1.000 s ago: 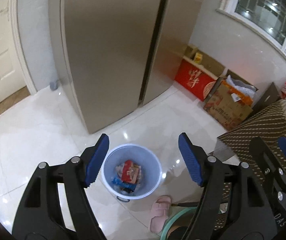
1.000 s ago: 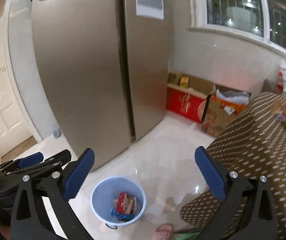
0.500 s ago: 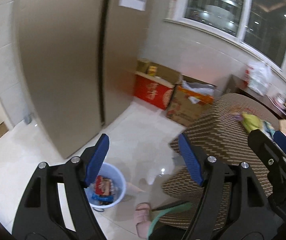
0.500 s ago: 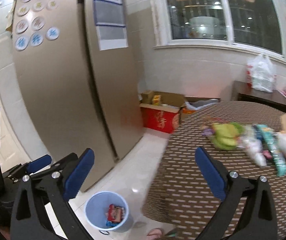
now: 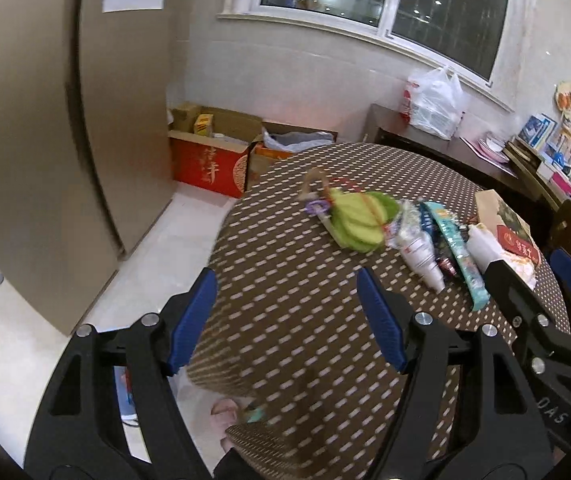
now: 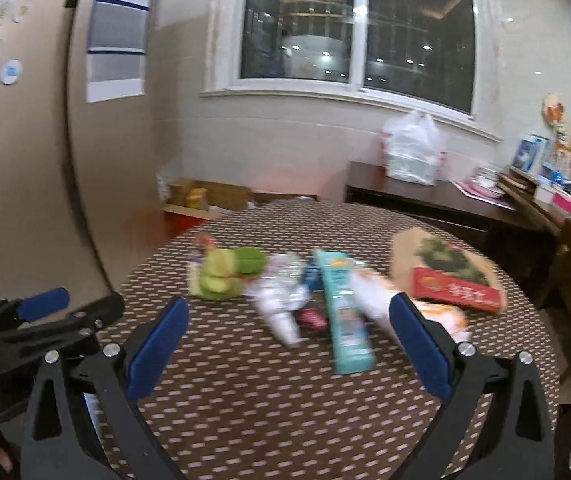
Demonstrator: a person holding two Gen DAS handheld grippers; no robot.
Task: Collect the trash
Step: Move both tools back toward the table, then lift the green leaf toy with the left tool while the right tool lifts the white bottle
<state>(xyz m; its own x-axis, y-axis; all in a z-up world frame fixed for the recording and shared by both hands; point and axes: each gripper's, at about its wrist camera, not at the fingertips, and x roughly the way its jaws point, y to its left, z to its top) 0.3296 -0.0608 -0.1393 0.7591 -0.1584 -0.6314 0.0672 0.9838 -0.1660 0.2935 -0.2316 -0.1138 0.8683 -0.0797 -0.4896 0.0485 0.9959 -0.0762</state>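
Left gripper and right gripper: both spread wide, holding and touching nothing (blue pads bare), above the round table where the wrappers lie.

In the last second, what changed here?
Both grippers, left and right, swung up from the bin on the floor to the table with its wrappers. Nothing was picked up or dropped. Both stayed open and empty.
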